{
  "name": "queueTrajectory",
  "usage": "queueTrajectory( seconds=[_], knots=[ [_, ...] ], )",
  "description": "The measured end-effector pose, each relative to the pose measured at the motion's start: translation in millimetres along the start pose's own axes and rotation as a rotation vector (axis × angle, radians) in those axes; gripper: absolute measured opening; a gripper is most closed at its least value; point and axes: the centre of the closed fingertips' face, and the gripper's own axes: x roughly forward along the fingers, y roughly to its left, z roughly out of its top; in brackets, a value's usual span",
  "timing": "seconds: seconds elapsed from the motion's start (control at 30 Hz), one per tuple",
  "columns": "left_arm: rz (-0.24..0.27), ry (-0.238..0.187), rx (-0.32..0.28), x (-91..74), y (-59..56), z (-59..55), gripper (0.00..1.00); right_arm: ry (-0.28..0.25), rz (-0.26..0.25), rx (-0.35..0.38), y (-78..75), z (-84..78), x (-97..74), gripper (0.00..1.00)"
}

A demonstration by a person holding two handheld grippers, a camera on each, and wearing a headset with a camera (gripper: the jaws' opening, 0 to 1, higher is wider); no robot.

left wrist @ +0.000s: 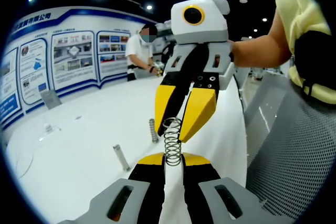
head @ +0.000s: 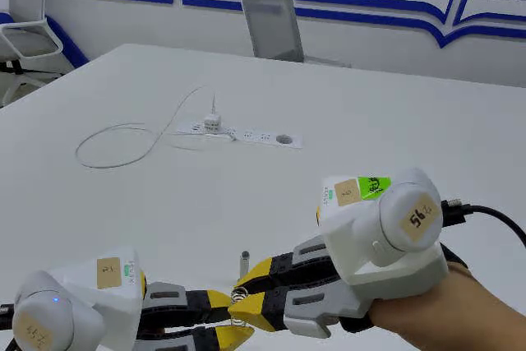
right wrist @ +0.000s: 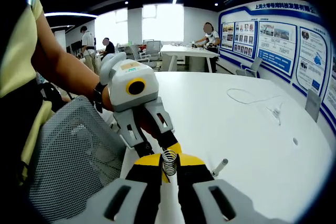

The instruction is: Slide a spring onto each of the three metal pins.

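A steel spring [head: 238, 294] [left wrist: 172, 144] [right wrist: 168, 162] sits between the yellow tips of both grippers, near the table's front edge. My left gripper [head: 236, 316] [left wrist: 172, 160] is shut on the spring's lower end. My right gripper [head: 240, 297] [right wrist: 168, 164] reaches in from the opposite side and is shut on the other end; in the left gripper view its fingers [left wrist: 199, 109] come down from above. One bare metal pin [head: 244, 262] [left wrist: 121, 157] [right wrist: 219, 167] stands upright just beyond the tips. A second pin [left wrist: 153, 130] with a spring on it stands behind it.
A white power strip [head: 246, 133] with a looping white cable [head: 115, 144] lies mid-table. A grey chair [head: 275, 26] stands at the far edge, under blue wall posters. A mesh chair [right wrist: 73, 156] is close by the person's side. People work at other tables [right wrist: 184, 51].
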Motion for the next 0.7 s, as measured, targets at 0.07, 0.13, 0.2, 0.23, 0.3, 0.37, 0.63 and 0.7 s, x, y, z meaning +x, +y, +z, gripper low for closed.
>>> queueTrajectory(
  seconds=[0.07, 0.13, 0.2, 0.23, 0.3, 0.37, 0.63, 0.7],
  knots=[
    [0.002, 0.002, -0.002, -0.4, 0.1, -0.6, 0.14, -0.002, -0.002, -0.003, -0.4, 1.5, 0.1, 0.11],
    [0.008, 0.002, -0.004, -1.1, 0.9, -1.3, 0.16, -0.007, -0.004, -0.003, -0.8, 2.7, 0.1, 0.11],
    [0.017, 0.005, -0.01, -2.0, 2.4, -2.6, 0.18, -0.007, -0.008, -0.002, -2.1, 3.0, -0.7, 0.11],
    [0.021, 0.005, -0.012, -2.4, 3.2, -2.9, 0.19, -0.008, -0.011, 0.0, -2.9, 3.0, -1.2, 0.11],
    [0.031, 0.008, -0.017, -3.4, 5.1, -4.3, 0.22, -0.008, -0.016, 0.003, -5.0, 2.7, -2.4, 0.11],
    [0.039, 0.01, -0.019, -4.6, 7.2, -5.6, 0.24, -0.011, -0.026, 0.005, -8.5, 3.1, -3.9, 0.11],
    [0.074, 0.009, -0.04, -9.1, 15.8, -7.3, 0.33, -0.039, -0.078, 0.018, -26.0, 9.2, -7.5, 0.11],
    [0.079, 0.009, -0.046, -9.7, 16.6, -7.8, 0.34, -0.047, -0.103, 0.016, -32.5, 10.8, -7.9, 0.11]
  ],
)
